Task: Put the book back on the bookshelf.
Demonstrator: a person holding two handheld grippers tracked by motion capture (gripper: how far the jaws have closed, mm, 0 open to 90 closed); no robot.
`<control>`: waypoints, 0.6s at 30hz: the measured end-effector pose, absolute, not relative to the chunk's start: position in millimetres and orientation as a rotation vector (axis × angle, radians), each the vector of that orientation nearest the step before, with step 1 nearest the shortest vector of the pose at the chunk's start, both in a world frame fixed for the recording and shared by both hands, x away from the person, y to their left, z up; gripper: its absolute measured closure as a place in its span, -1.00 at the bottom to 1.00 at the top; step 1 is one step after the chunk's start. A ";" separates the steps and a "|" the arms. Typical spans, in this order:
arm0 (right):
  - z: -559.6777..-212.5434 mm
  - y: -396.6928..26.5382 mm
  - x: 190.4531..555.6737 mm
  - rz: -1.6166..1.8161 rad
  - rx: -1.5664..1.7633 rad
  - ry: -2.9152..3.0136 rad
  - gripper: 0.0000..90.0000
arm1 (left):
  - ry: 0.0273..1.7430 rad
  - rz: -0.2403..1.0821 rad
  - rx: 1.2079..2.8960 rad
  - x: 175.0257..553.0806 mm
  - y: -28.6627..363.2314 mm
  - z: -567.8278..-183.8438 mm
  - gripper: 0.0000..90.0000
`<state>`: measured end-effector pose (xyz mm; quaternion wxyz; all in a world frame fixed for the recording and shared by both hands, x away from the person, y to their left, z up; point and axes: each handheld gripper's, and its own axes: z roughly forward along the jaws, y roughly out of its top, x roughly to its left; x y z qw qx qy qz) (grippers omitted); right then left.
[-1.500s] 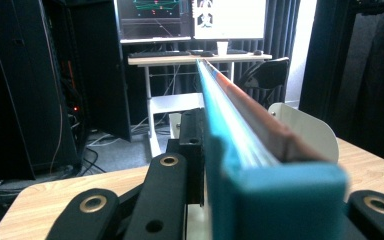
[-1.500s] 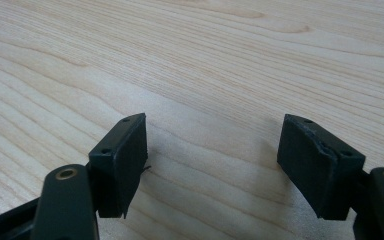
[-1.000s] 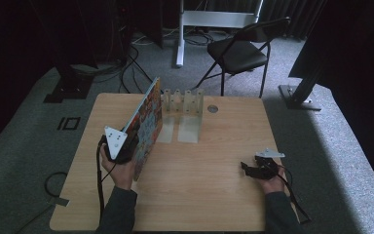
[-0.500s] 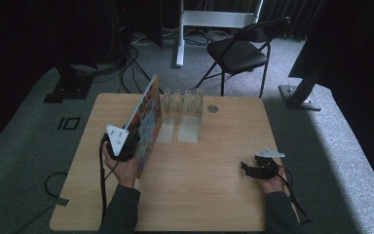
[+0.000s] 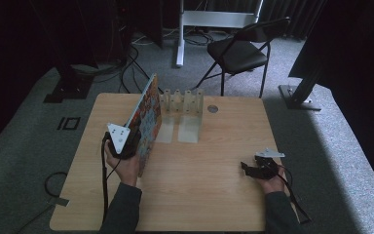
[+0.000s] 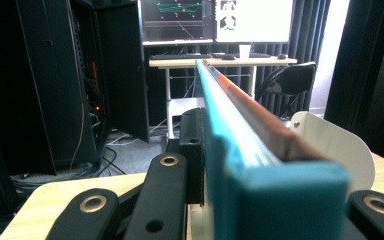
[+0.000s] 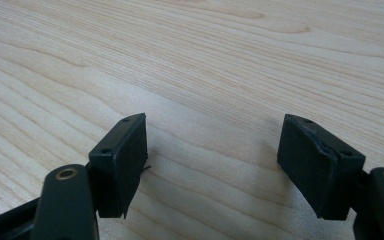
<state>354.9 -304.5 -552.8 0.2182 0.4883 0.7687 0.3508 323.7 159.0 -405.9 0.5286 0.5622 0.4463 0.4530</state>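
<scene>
Currently the left gripper (image 5: 135, 142) clamps a colourful book (image 5: 146, 117) upright on edge near the table's (image 5: 214, 195) far-left part, just beside the white slotted rack (image 5: 182, 103) (right gripper (image 5: 251, 169) rests spread and empty by the near-right edge), so next it probably needs sliding into a slot.

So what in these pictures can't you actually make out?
- Book cover: in the high view it stands on edge, its picture too small and steeply angled to read.
- Left gripper jaws: in the high view the grey plate and the hand cover them.
- Rack slots: too small in the high view; in the left gripper view the book hides most of the rack.
- Right gripper: its own view cuts off its body.
</scene>
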 end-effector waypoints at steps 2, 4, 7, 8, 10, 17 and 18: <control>-552.8 -304.6 355.0 0.971 1.351 2.128 -0.38 | 1.069 1.083 1.340 324.7 159.1 -406.0 0.78; -552.8 -304.6 355.1 0.971 1.350 2.128 -0.38 | 1.072 1.085 1.340 325.5 159.0 -406.0 0.78; -552.8 -304.6 355.2 0.971 1.351 2.128 -0.38 | 1.071 1.088 1.340 326.5 158.1 -405.9 0.78; -552.8 -304.5 355.2 0.971 1.351 2.128 -0.38 | 1.070 1.090 1.340 326.8 157.7 -406.0 0.78; -552.8 -304.6 355.4 0.971 1.350 2.128 -0.38 | 1.069 1.093 1.342 327.3 157.1 -406.2 0.78; -552.8 -304.4 355.8 0.972 1.352 2.127 -0.38 | 1.074 1.101 1.338 329.7 155.0 -406.7 0.78; -552.8 -304.4 355.8 0.972 1.352 2.127 -0.38 | 1.073 1.102 1.337 330.2 154.9 -406.9 0.78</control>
